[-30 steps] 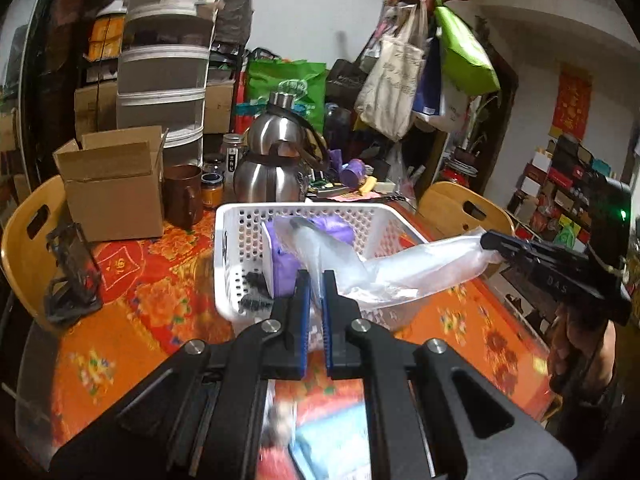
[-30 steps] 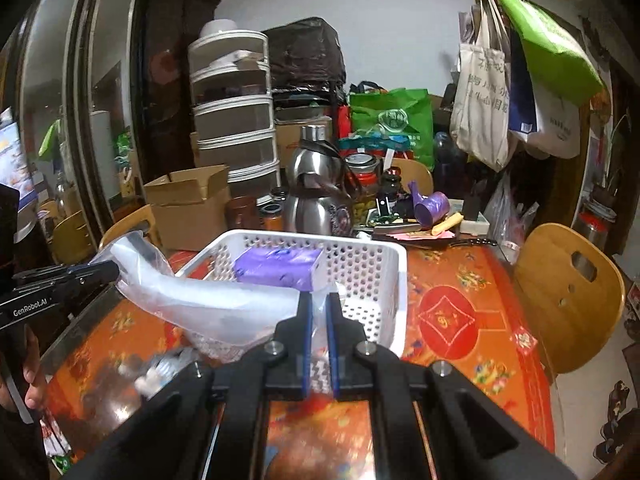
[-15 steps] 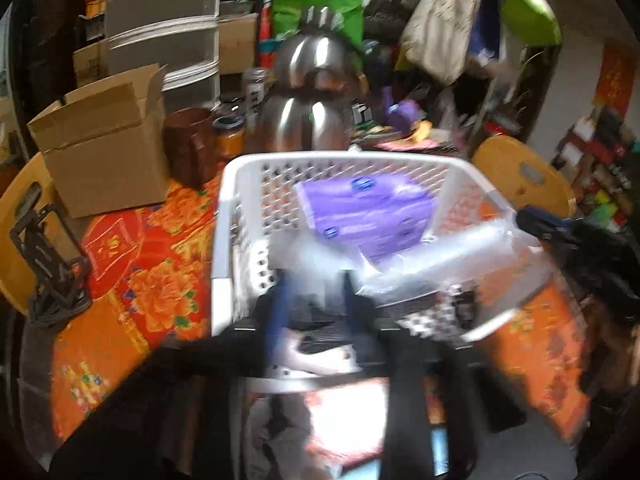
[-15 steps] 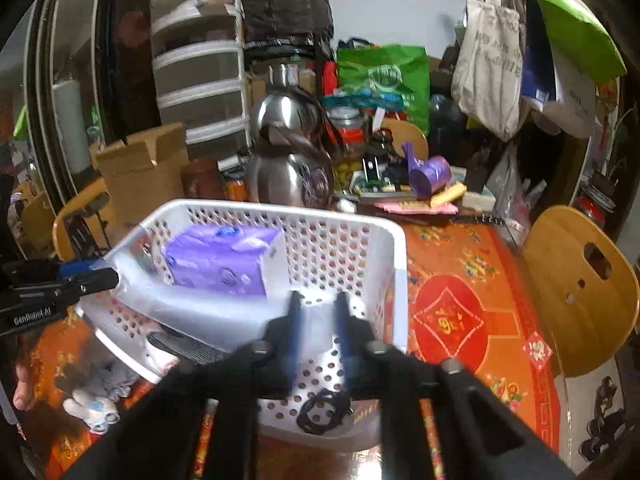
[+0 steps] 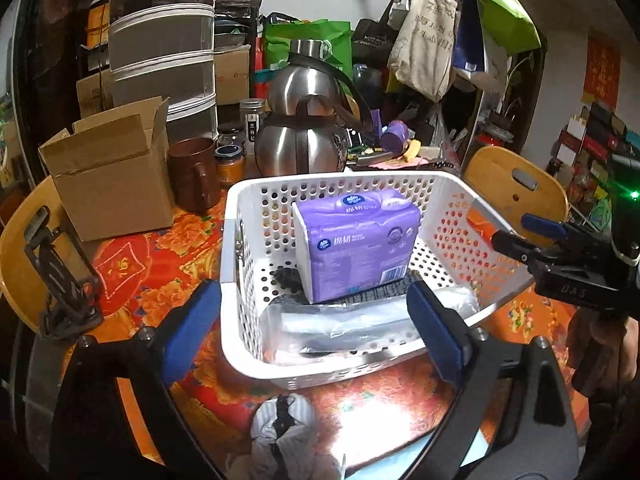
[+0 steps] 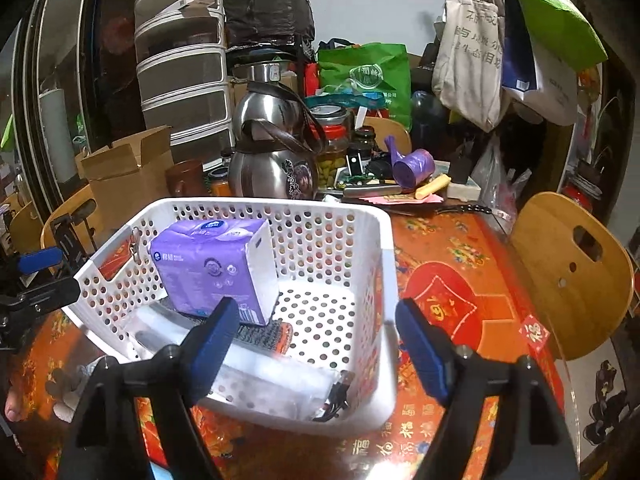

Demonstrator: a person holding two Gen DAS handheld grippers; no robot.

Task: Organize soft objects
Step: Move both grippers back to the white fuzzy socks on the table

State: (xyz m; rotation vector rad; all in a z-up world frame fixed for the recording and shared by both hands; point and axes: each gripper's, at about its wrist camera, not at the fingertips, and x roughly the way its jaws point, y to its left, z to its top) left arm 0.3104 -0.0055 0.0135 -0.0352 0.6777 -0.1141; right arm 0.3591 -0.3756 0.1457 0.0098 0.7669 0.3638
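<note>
Holding both grippers wide open over the white basket, you are gripping nothing: the left gripper has its jaws apart, straddling the near rim, and the right gripper is standing likewise with its jaws apart.

Inside the basket, the purple tissue pack is resting tilted on a dark knitted item, and the clear plastic bag is lying along the near wall, touching the pack's base. Those three are reading as sorted.

Outside, a crumpled white-and-grey cloth is lying on the table just in front of the basket, below the left gripper. You are likely facing that piece next; judged progress: most of the way, one soft item visibly left.
</note>
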